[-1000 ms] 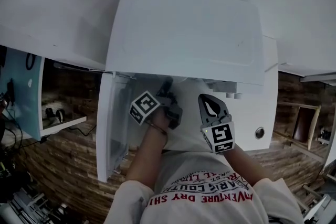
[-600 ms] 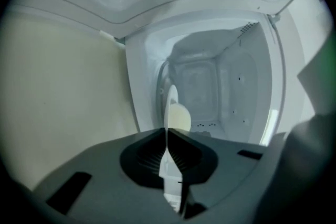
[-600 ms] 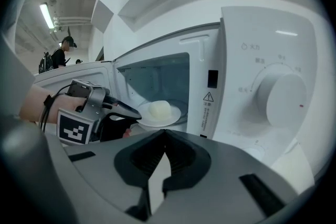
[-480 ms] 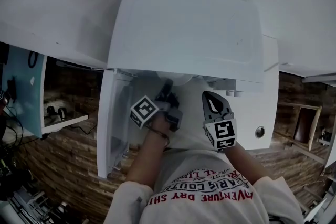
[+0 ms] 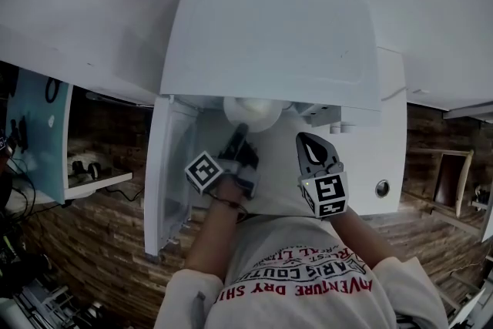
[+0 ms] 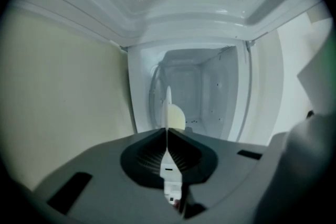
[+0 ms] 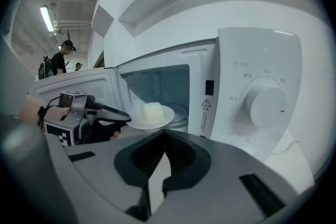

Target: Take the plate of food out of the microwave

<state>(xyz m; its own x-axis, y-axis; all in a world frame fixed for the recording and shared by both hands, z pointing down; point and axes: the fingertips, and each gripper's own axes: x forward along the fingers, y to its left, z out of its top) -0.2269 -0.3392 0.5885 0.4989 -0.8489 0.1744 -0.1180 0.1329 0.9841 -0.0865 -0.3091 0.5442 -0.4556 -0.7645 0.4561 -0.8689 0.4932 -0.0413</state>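
A white plate (image 5: 252, 113) with a pale yellow block of food (image 7: 152, 112) pokes out of the open white microwave (image 5: 269, 42). My left gripper (image 5: 239, 136) is shut on the plate's near rim. In the left gripper view the plate (image 6: 168, 113) shows edge-on between the pads, with the microwave cavity behind it. The right gripper view shows the plate (image 7: 152, 119) level at the cavity mouth, held by the left gripper (image 7: 118, 115). My right gripper (image 5: 306, 141) hangs to the right of the plate, in front of the control panel, shut and holding nothing.
The microwave door (image 5: 166, 181) stands open on the left, close beside my left arm. A round knob (image 7: 268, 105) sits on the panel at the right. The microwave stands on a white shelf above a wooden floor. A person (image 7: 58, 63) stands far off.
My left gripper has closed on the plate's rim and drawn back. The plate, hidden inside before, now shows at the microwave's mouth. The right gripper has barely moved.
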